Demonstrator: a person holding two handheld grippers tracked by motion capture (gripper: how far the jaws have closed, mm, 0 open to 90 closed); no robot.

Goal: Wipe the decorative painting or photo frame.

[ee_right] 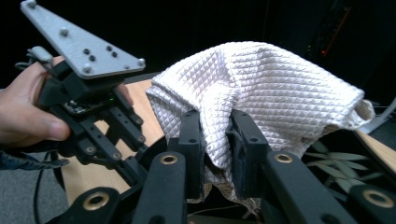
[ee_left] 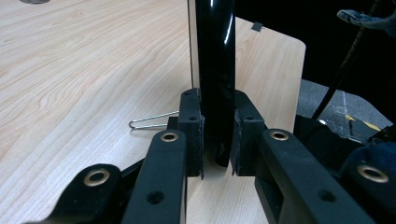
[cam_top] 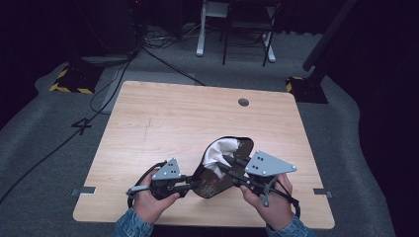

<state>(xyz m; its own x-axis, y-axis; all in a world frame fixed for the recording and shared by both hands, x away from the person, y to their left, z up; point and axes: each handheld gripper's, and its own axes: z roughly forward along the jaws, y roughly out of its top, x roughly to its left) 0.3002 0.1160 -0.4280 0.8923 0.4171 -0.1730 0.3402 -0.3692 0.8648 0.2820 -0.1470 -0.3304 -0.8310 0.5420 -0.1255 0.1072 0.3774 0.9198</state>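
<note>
A dark leaf-patterned pouch with a white quilted lining is held up over the near part of the wooden table. My left gripper grips the pouch's near left edge. In the left gripper view it is shut on a glossy black upright band. My right gripper reaches into the pouch's mouth from the right. In the right gripper view it is shut on a fold of the white lining, with the patterned fabric below right.
A thin wire loop lies on the table beside my left jaws. A round grommet hole sits near the table's far edge. Cables and a frame's legs stand on the grey floor beyond.
</note>
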